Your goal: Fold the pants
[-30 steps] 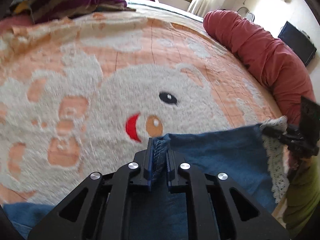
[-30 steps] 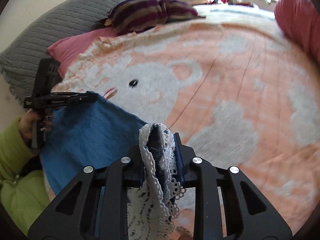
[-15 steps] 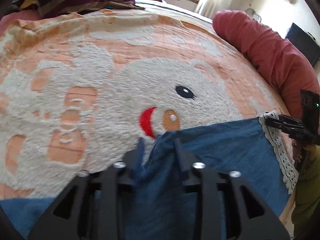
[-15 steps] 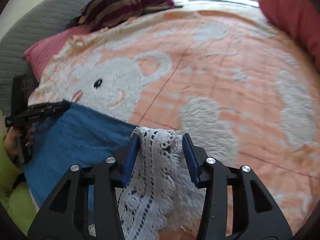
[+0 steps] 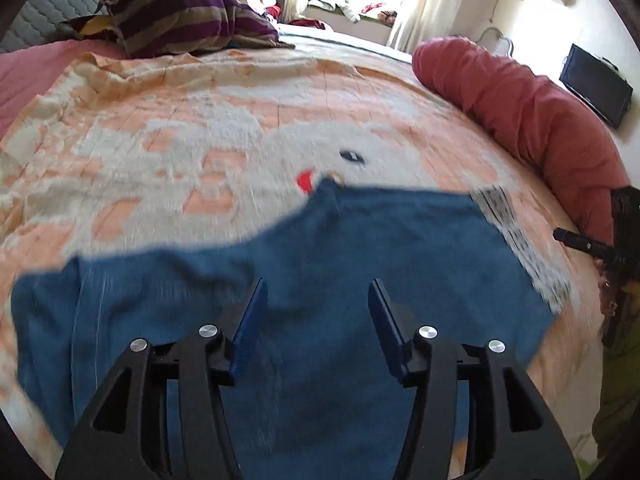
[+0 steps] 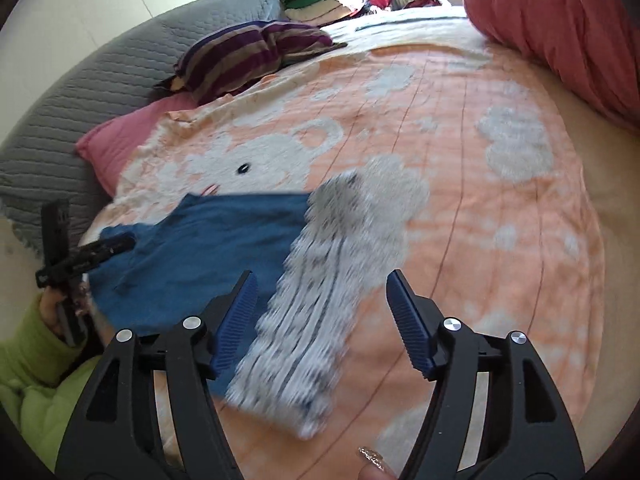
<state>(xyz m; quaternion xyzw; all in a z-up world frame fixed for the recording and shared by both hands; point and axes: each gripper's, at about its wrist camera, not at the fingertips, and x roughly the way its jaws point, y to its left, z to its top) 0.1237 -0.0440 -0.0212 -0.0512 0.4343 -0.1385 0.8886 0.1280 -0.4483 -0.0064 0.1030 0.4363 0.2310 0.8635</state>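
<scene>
The blue pants [image 5: 320, 264] lie on the orange and white bear blanket [image 5: 240, 112], with a white lace hem [image 5: 516, 240] at their right end. They also show in the right wrist view [image 6: 208, 248], where the lace hem [image 6: 320, 292] is blurred. My left gripper [image 5: 318, 300] is open and empty above the blue cloth. My right gripper [image 6: 322, 296] is open and empty above the lace hem. The right gripper shows at the right edge of the left wrist view [image 5: 576, 242], and the left gripper shows at the left of the right wrist view [image 6: 92, 252].
A red bolster [image 5: 532, 120] lies along the right side of the bed. A striped pillow [image 5: 176, 20] and a pink pillow [image 6: 120, 140] sit at the head, against a grey quilted headboard [image 6: 80, 92]. A green sleeve [image 6: 36, 368] is at the lower left.
Both grippers opened, let go of the pants and pulled back. The blue corner and the lace hem dropped onto the blanket.
</scene>
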